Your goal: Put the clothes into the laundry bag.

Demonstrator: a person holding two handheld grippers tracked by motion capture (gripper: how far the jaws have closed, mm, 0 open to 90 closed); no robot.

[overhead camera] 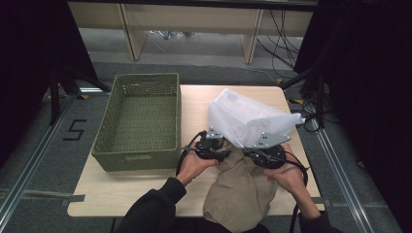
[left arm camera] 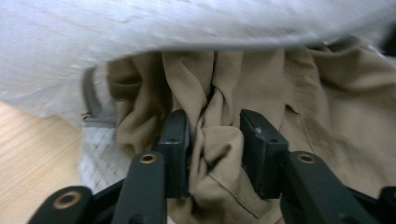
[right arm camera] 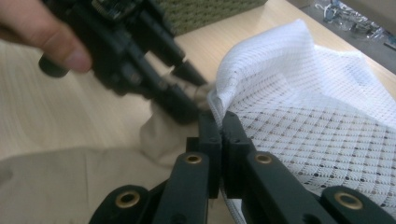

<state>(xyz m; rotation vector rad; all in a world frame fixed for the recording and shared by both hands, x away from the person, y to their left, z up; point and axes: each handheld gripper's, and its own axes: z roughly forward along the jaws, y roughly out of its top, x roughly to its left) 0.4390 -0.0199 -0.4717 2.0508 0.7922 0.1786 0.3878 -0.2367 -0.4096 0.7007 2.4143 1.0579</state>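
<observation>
A tan garment [overhead camera: 240, 189] lies on the table's front right and hangs over the near edge. Its upper end is tucked under the mouth of a white mesh bag [overhead camera: 248, 119]. My left gripper [overhead camera: 222, 155] is shut on a bunched fold of the tan garment [left arm camera: 327, 116], which fills the gap between its pads [left arm camera: 175, 149]. The bag's cloth [left arm camera: 140, 28] hangs just above those jaws. My right gripper [overhead camera: 245, 151] is shut on the mesh bag's rim [right arm camera: 317, 107], jaws pressed together, and holds it lifted. The left gripper [right arm camera: 196, 93] sits close in front of the right gripper [right arm camera: 218, 123].
A green woven basket [overhead camera: 138, 121] stands open at the left of the wooden table [overhead camera: 121, 189], a hand's width from the left gripper. Floor rails run along both sides. Wooden shelf legs and cables lie beyond the far edge, and black curtains hang at both sides.
</observation>
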